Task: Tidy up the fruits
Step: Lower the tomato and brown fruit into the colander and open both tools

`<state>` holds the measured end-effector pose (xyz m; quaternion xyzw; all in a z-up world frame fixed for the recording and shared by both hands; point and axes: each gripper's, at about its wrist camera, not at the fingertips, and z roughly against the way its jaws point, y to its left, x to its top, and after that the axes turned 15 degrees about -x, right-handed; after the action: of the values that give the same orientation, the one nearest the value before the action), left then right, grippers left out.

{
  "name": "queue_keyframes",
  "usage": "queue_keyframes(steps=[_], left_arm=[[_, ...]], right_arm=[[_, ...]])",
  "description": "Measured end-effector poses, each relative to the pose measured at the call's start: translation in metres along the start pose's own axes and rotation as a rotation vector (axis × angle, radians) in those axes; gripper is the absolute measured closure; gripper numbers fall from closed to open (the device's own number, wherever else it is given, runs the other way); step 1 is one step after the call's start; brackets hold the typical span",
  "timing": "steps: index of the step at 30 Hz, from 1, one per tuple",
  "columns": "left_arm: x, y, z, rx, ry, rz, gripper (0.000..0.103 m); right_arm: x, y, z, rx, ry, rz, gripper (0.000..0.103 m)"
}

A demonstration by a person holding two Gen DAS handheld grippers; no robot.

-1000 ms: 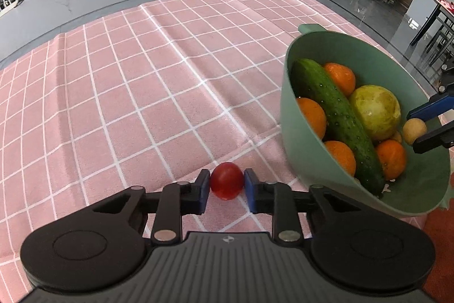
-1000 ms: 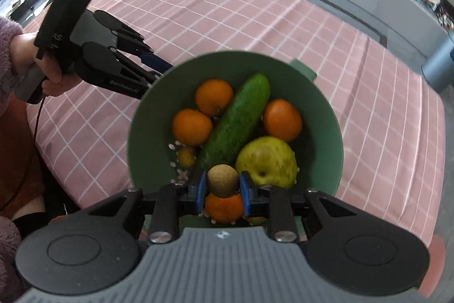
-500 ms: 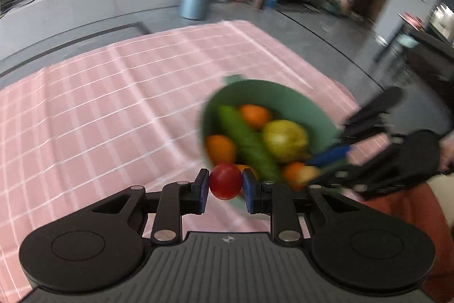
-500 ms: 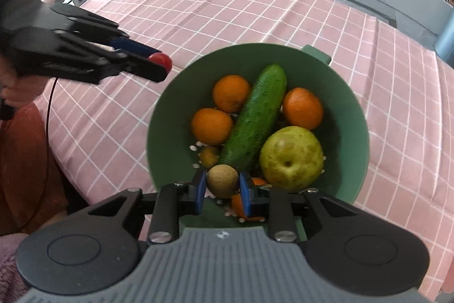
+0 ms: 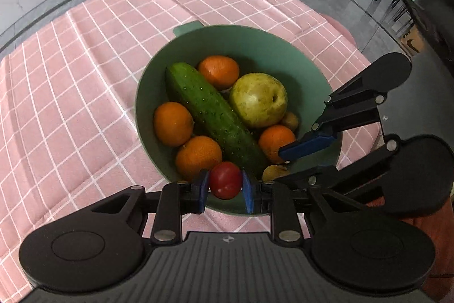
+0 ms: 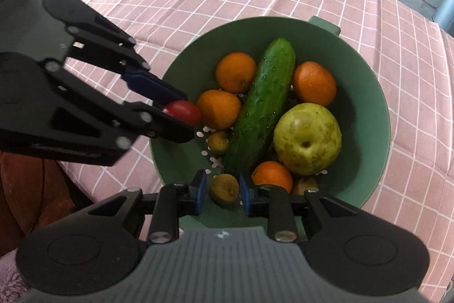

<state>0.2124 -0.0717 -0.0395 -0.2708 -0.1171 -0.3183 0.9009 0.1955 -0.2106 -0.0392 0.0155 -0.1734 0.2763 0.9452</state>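
The left gripper clamps a red tomato between its pads, above the green bowl. The right gripper stands parted around a small brown fruit, gaps showing on both sides.

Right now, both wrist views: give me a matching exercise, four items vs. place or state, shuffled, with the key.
Things:
1. red tomato
2. cucumber
3. pear
4. small brown fruit

Places or states:
A. lying lengthwise across the middle of the green bowl
B. between the fingers of the right gripper, low in the bowl at its near side
C. held in the left gripper above the bowl's near rim
D. yellow-green, resting in the bowl beside the cucumber

Pairs: 1-C, 2-A, 3-D, 4-B
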Motion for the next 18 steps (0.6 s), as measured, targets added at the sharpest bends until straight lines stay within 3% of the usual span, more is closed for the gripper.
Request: queue_keyframes(steps=[5, 6, 7, 12, 15, 18], left_arm=[[0.001, -0.002, -0.005, 0.017, 0.0, -0.005, 0.075], [0.001, -0.003, -0.005, 0.019, -0.003, -0.009, 0.072], [0.0, -0.003, -0.005, 0.022, -0.008, -0.014, 0.063], [-0.004, -0.01, 0.006, 0.002, -0.04, -0.032, 0.053], [-0.006, -0.011, 0.022, -0.007, -0.095, -0.024, 0.052], [-0.009, -0.013, 0.043, -0.014, -0.174, -0.007, 0.051]], right_arm=[[0.0, 0.004, -0.001, -0.014, -0.001, -0.002, 0.08], [0.0, 0.005, 0.0, -0.02, 0.0, -0.002, 0.075], [-0.001, 0.007, 0.001, -0.03, -0.003, 0.0, 0.068], [-0.001, 0.011, 0.007, -0.075, -0.018, 0.018, 0.061], [-0.004, 0.012, 0.017, -0.097, -0.04, 0.009, 0.053], [-0.004, 0.01, 0.033, -0.125, -0.078, -0.011, 0.051]])
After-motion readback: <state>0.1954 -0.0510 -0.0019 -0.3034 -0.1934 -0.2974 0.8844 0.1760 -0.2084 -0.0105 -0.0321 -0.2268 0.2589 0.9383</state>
